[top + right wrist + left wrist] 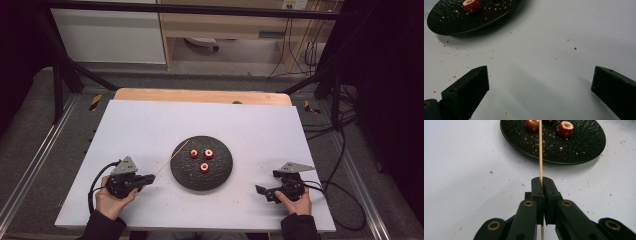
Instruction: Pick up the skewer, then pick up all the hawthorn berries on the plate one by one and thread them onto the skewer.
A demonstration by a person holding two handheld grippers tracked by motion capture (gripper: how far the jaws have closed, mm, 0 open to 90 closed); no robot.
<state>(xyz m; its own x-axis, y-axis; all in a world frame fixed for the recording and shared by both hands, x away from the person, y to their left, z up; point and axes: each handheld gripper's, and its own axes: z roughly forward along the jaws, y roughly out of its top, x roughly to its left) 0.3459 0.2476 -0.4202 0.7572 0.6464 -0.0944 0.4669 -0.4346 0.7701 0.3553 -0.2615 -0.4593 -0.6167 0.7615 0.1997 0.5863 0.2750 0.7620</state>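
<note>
Left gripper (pixel 541 181) — jaws pressed together on a thin wooden skewer (pixel 540 150), clamped near its lower end. Skewer runs straight out from the jaws and reaches over the near rim of the black plate (pixel 579 150), its tip among three red fruit pieces (pixel 565 128) with hollowed centres. In the high view the left gripper (pixel 148 178) sits left of the plate (pixel 220 175), on the white table (pixel 150 125); skewer (pixel 172 157) angled up to the plate's left edge. Right gripper (pixel 539 82) — jaws wide apart, nothing between them, low over the table right of the plate. Crumbs scattered on plate and table.
</note>
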